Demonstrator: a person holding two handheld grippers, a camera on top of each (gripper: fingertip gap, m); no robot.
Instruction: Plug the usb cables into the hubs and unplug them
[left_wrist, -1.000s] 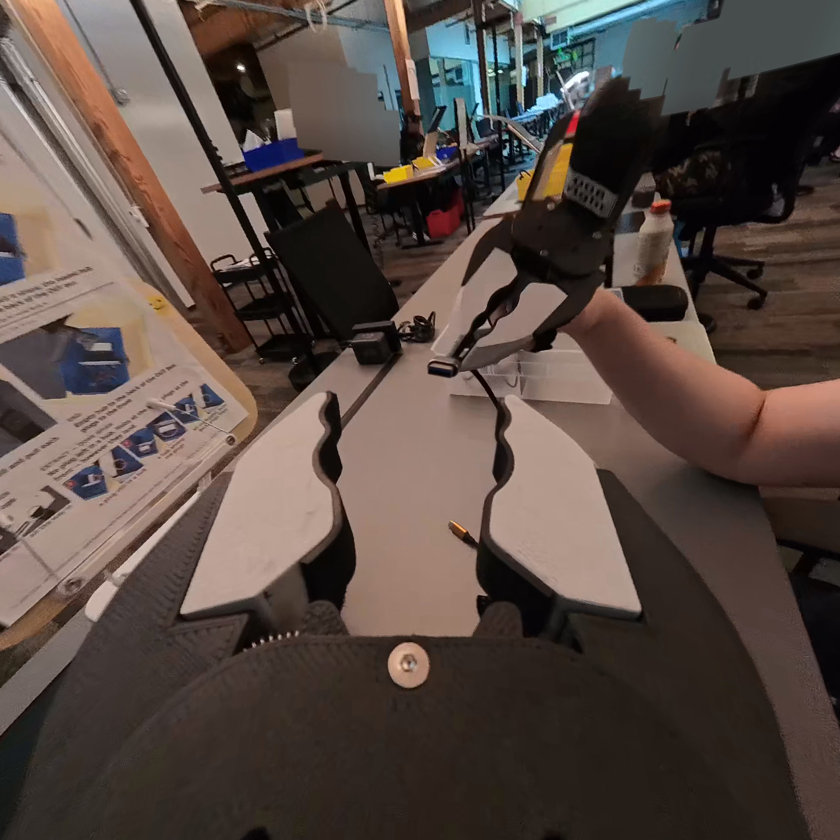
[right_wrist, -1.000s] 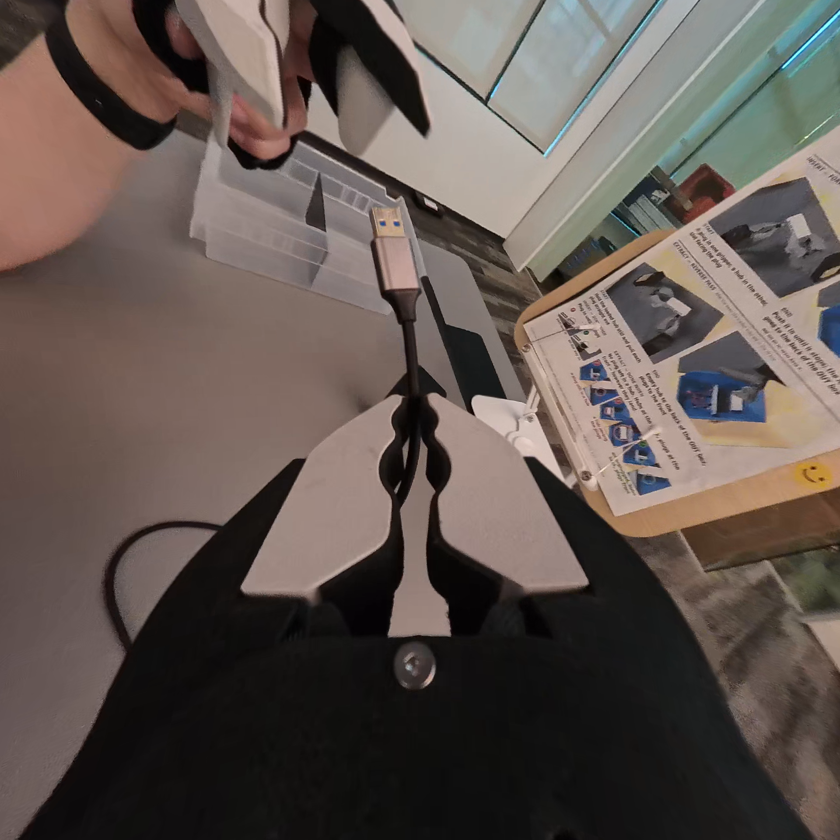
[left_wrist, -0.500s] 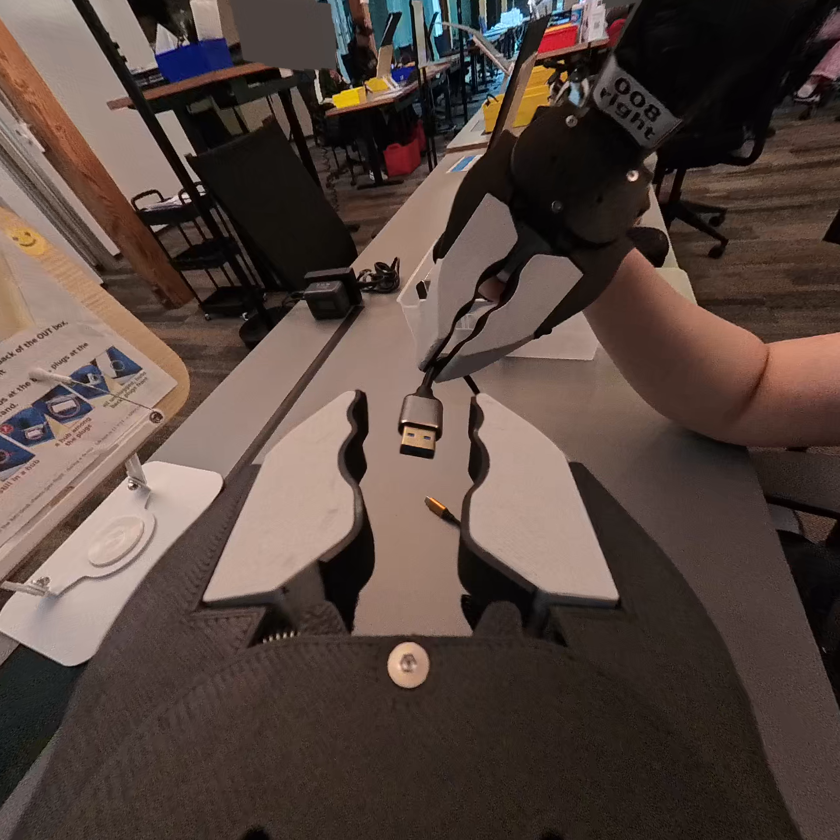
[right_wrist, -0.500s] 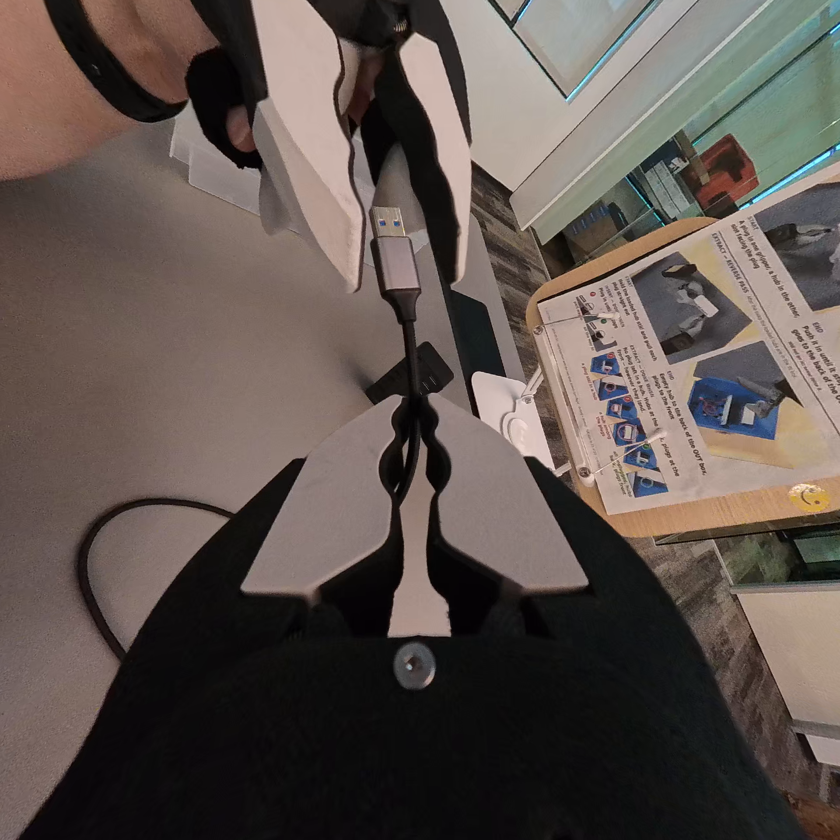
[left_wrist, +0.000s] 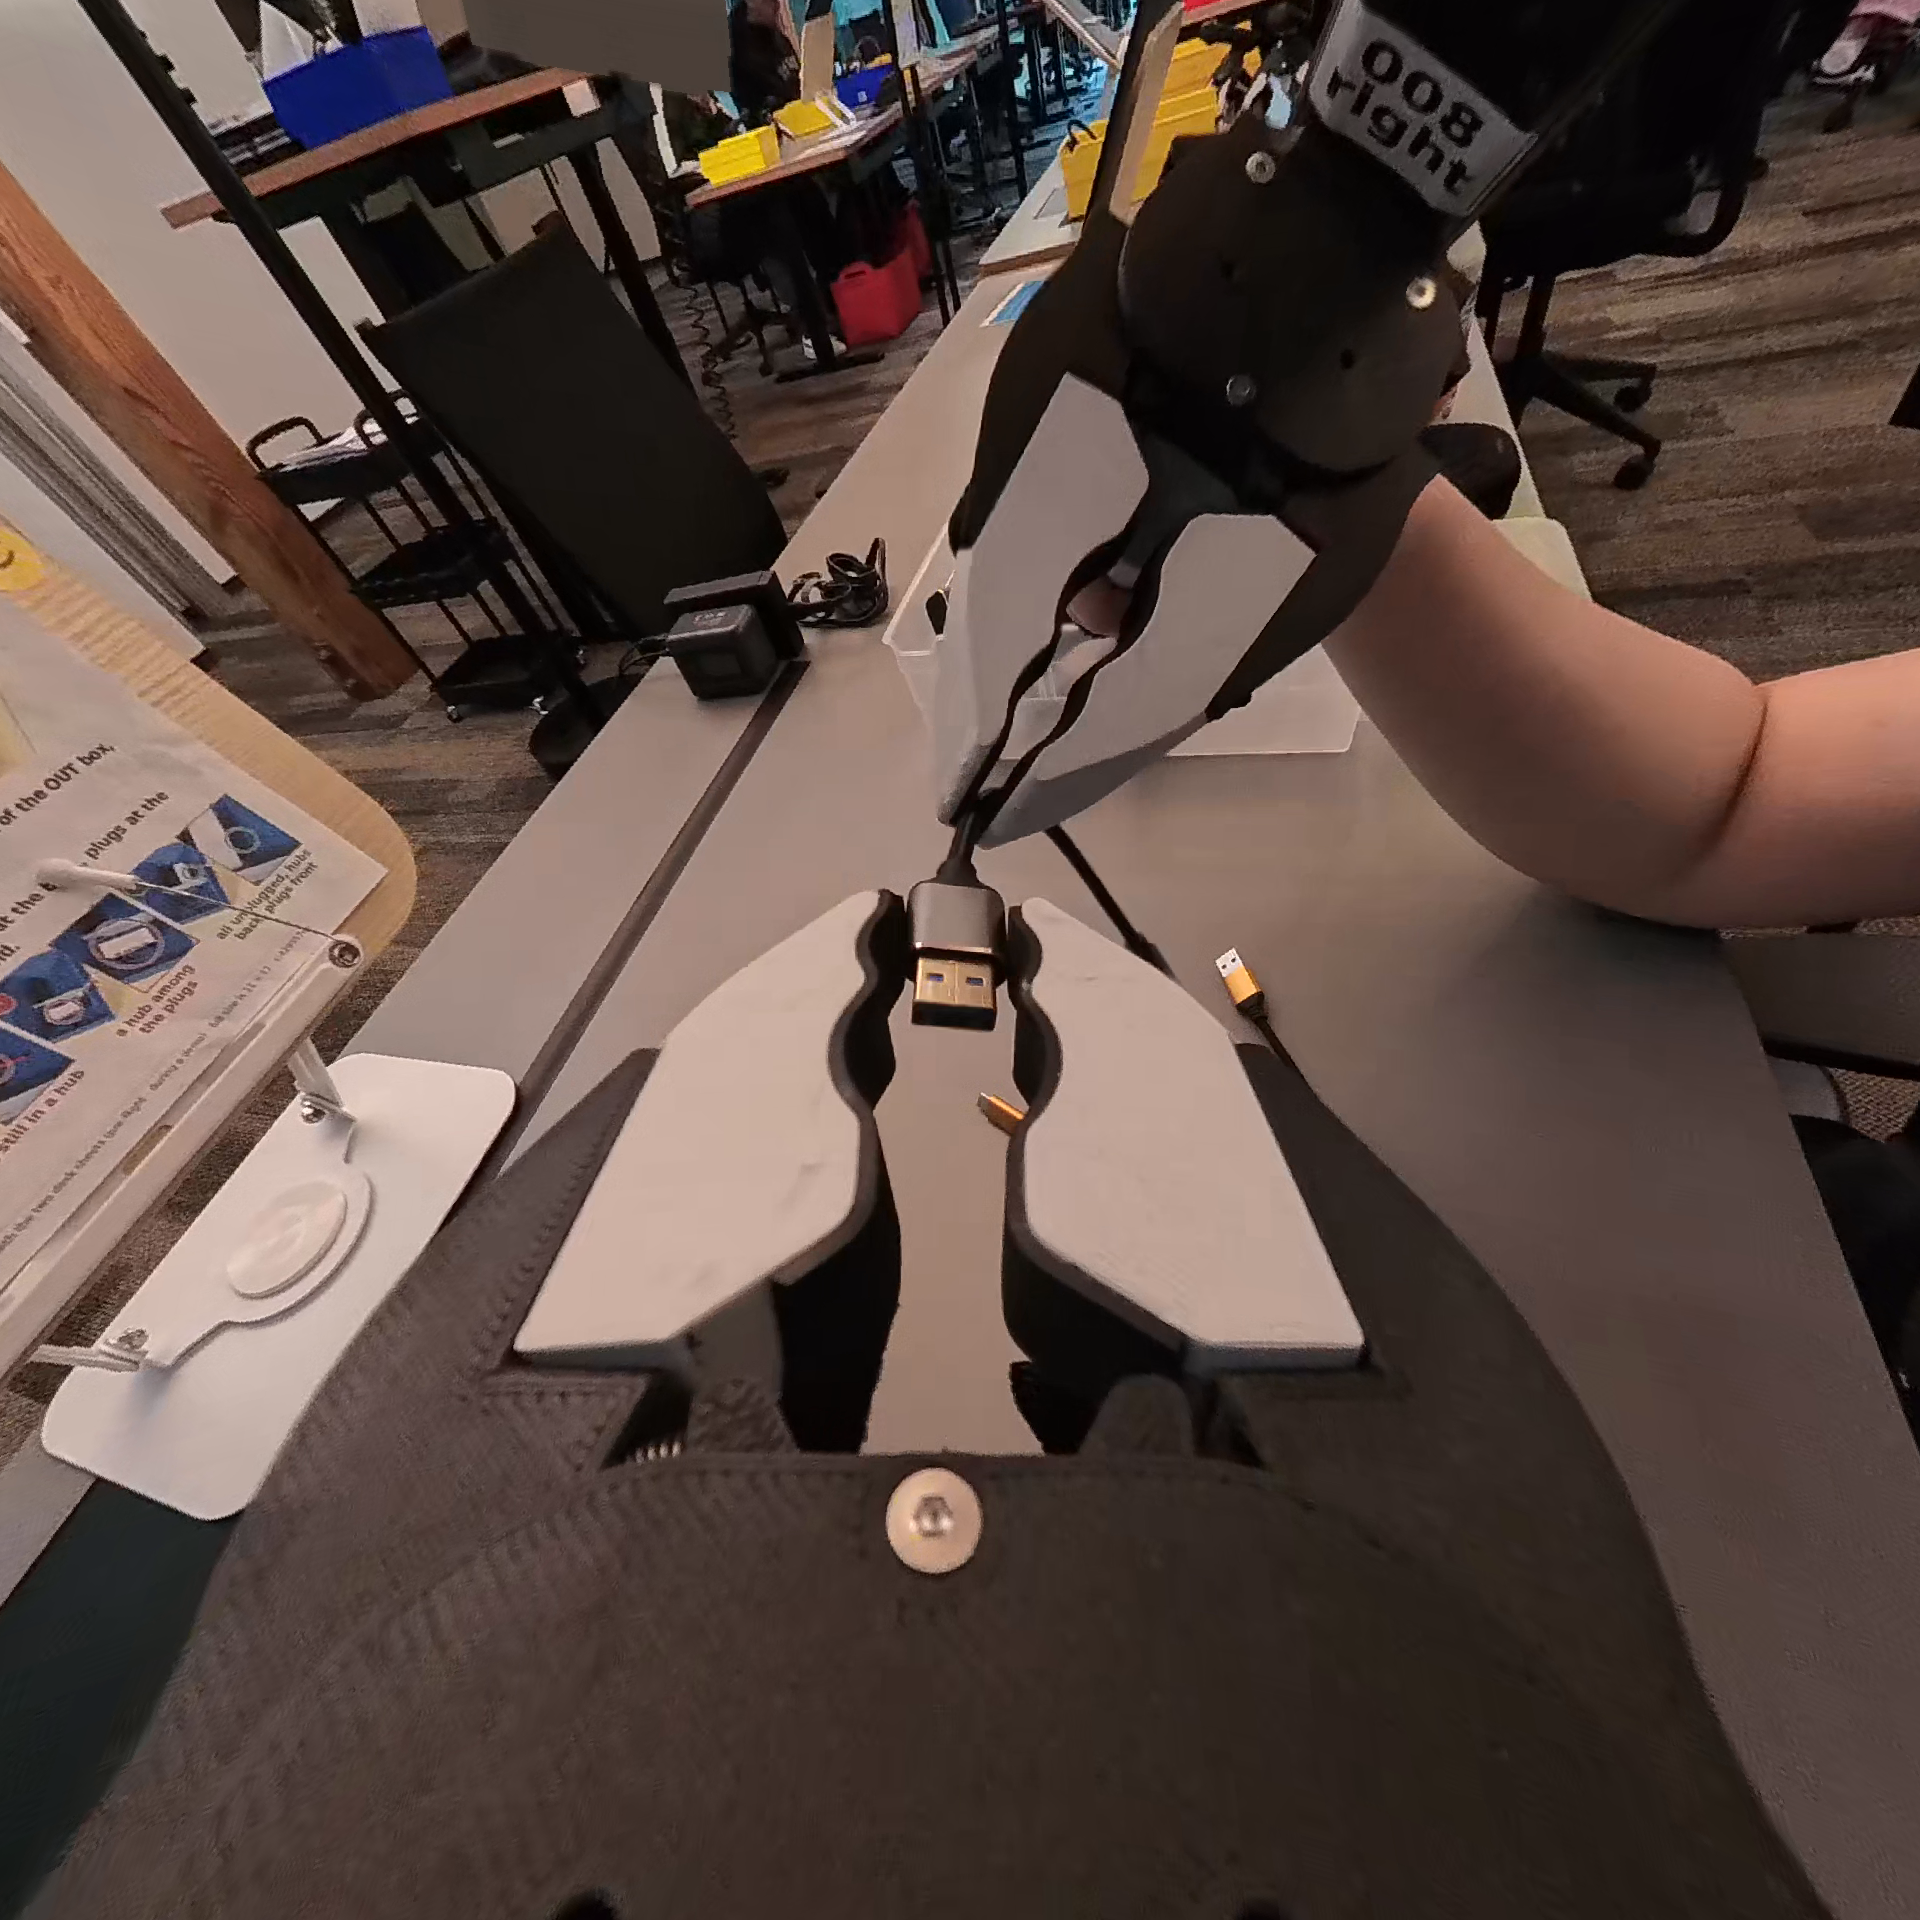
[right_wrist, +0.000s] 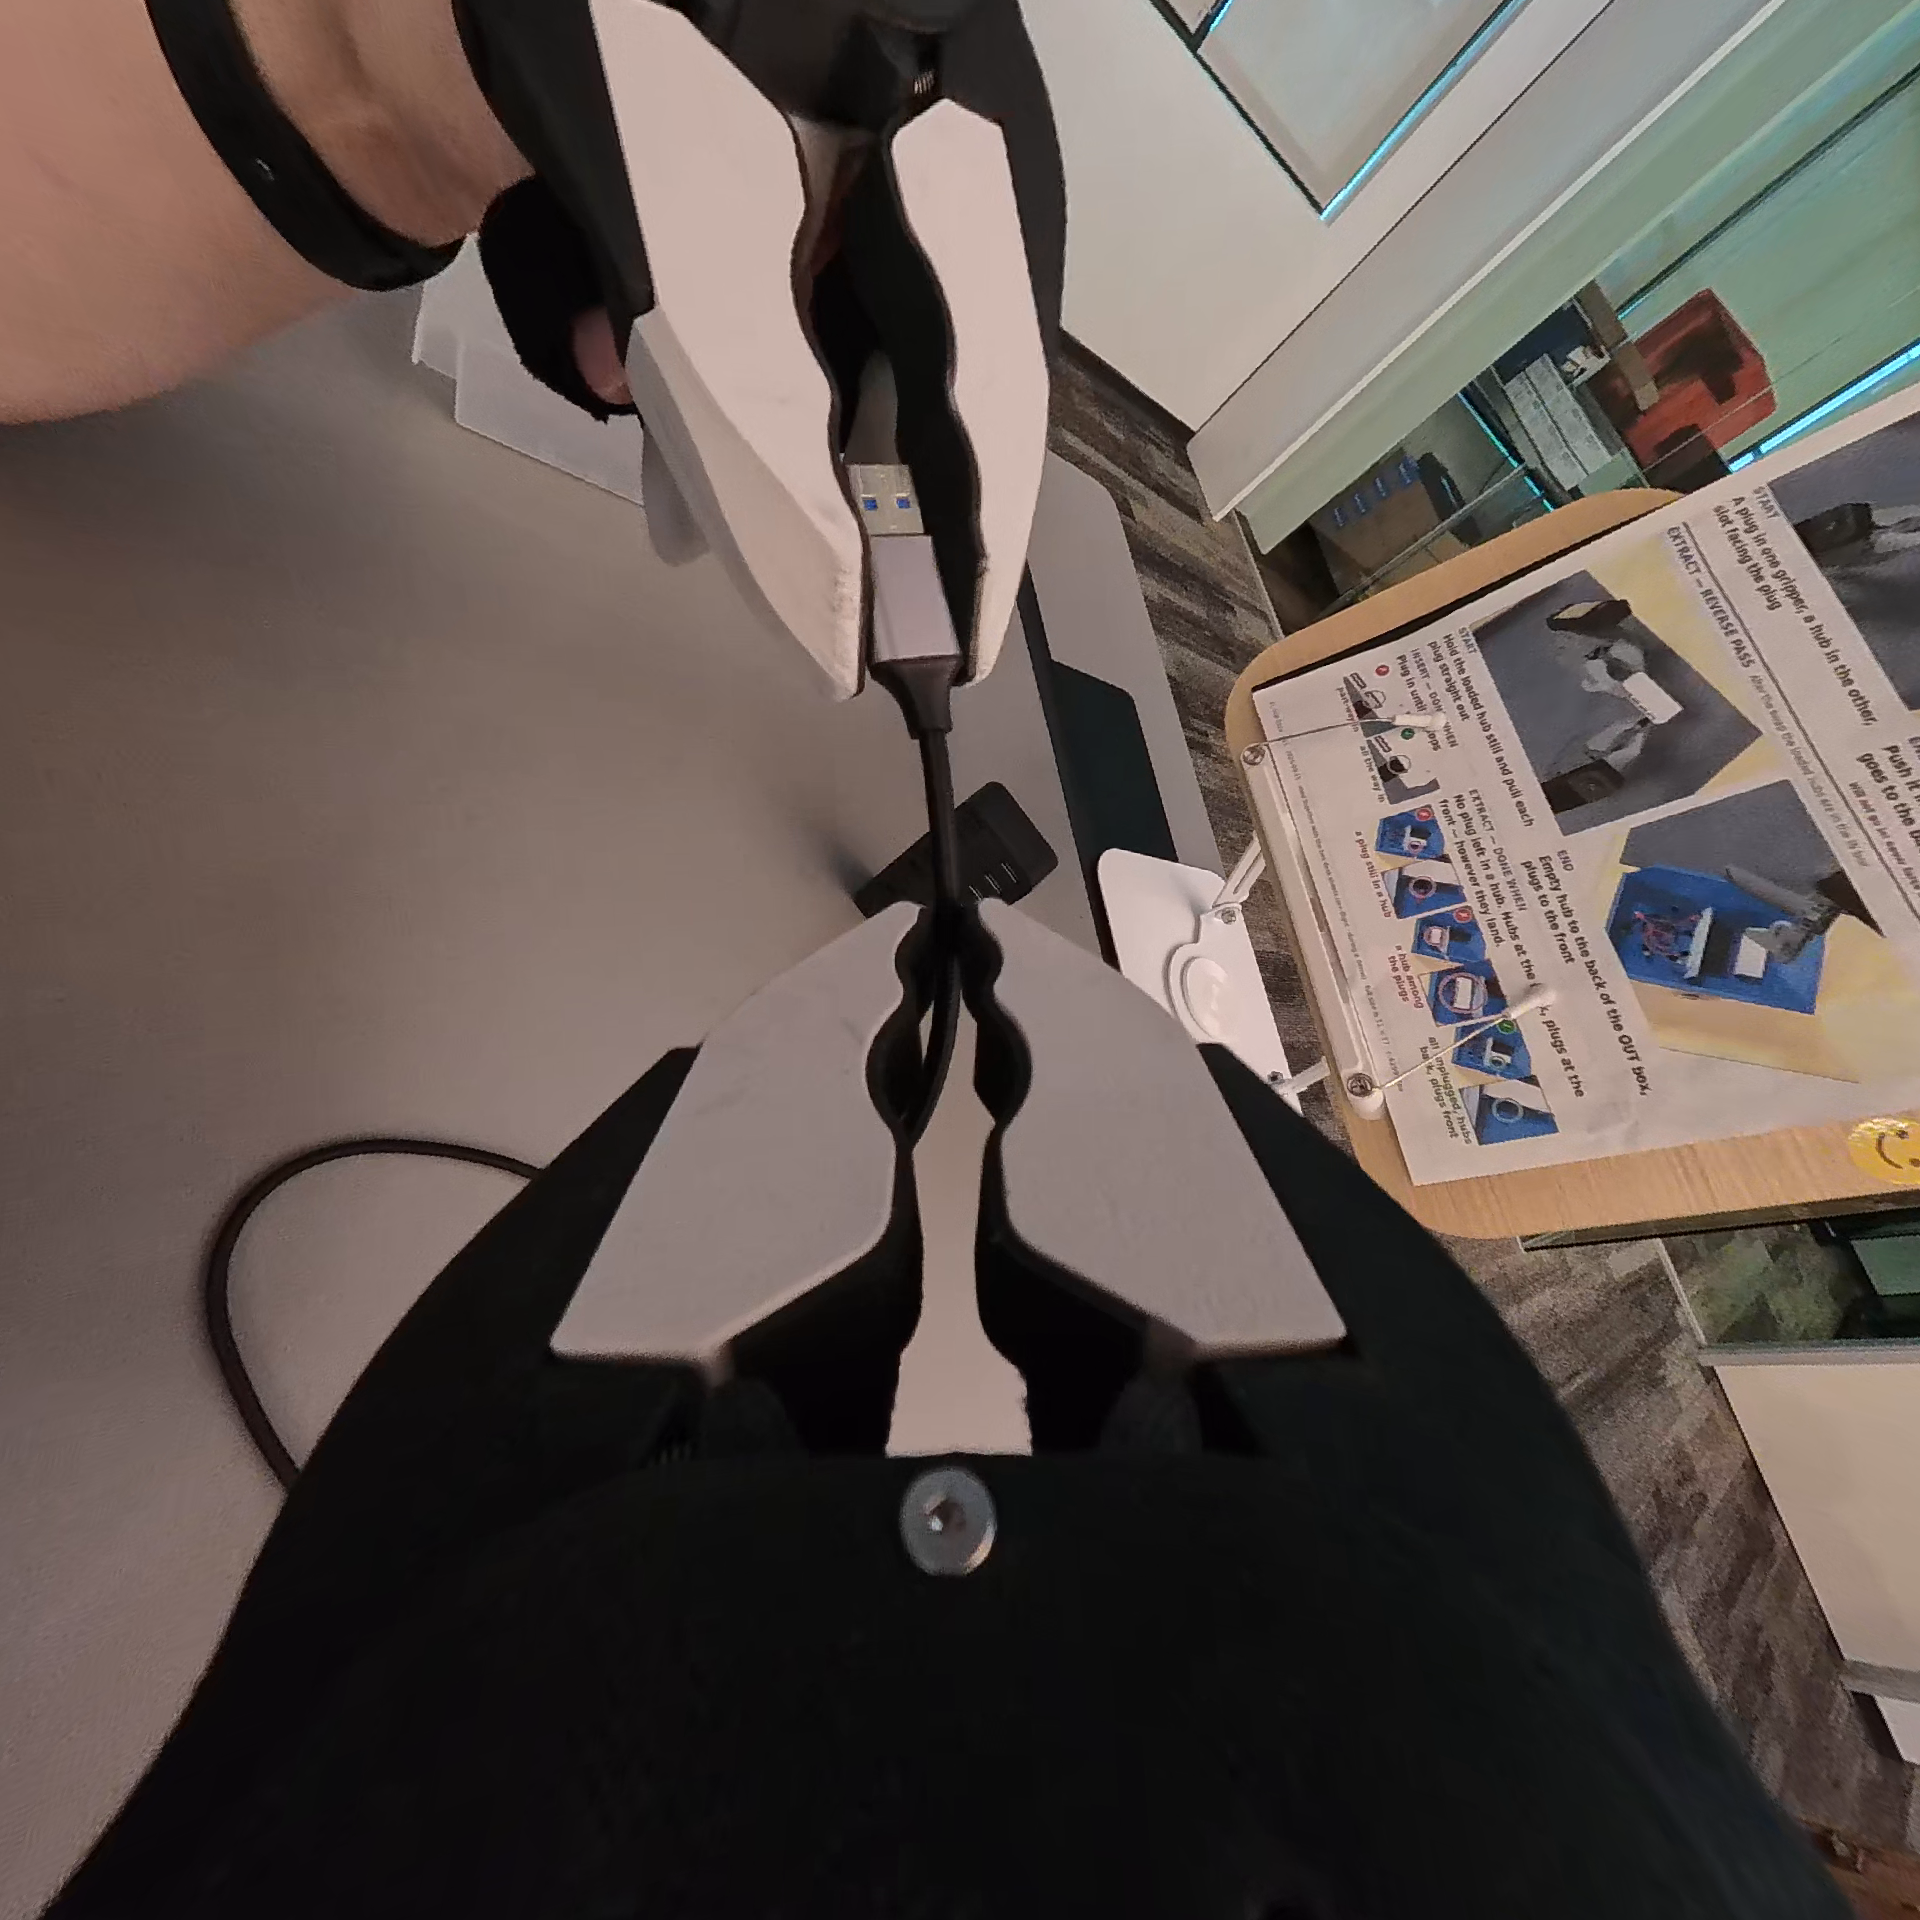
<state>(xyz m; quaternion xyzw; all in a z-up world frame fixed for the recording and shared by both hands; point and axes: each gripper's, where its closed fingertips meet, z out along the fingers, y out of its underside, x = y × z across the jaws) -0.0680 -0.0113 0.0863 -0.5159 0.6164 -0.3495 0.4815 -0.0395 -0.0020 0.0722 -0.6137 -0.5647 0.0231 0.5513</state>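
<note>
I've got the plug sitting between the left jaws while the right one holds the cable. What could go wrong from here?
1. The right gripper pinches only the thin cable, not the plug, so the plug could twist as the jaws close.
2. The plug sits near the tips of the left gripper, so a shallow hold may slip once the right lets go.

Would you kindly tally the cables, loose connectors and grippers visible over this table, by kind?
grey USB cable: 1
gold connectors: 2
grippers, the left gripper and the right gripper: 2
Total: 5
</note>
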